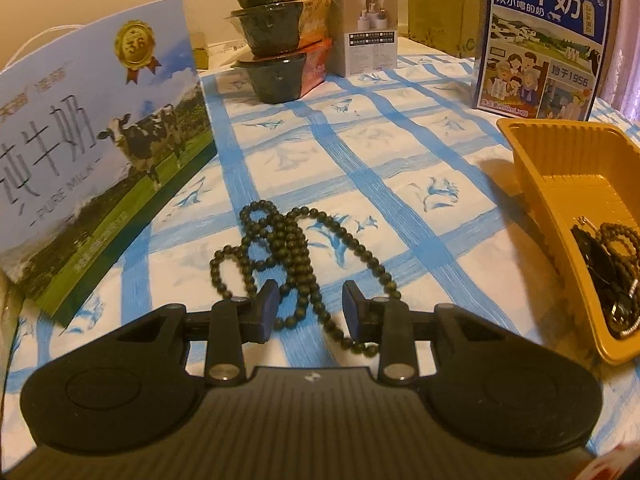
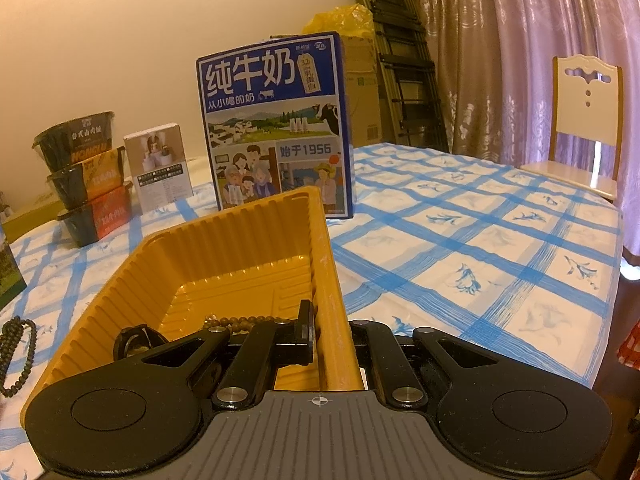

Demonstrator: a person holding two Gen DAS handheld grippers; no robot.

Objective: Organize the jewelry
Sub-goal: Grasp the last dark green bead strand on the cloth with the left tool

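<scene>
A long dark green bead necklace (image 1: 288, 248) lies tangled on the blue checked tablecloth. My left gripper (image 1: 311, 308) is open just above the cloth, and strands of the necklace run between its fingers. A yellow plastic tray (image 1: 560, 184) stands to the right and holds beads and a dark item (image 1: 604, 272). My right gripper (image 2: 326, 328) is shut on the tray's right wall (image 2: 332, 300), one finger inside and one outside. Brown beads (image 2: 240, 322) and a dark round item (image 2: 134, 342) lie in the tray. The necklace also shows at the far left of the right wrist view (image 2: 16, 354).
A pale blue milk carton (image 1: 92, 152) leans at the left. A dark blue milk box (image 2: 276, 128) stands behind the tray. Stacked food bowls (image 1: 276, 28) and a small white box (image 1: 368, 32) sit at the back. A chair (image 2: 584, 120) stands by the curtain.
</scene>
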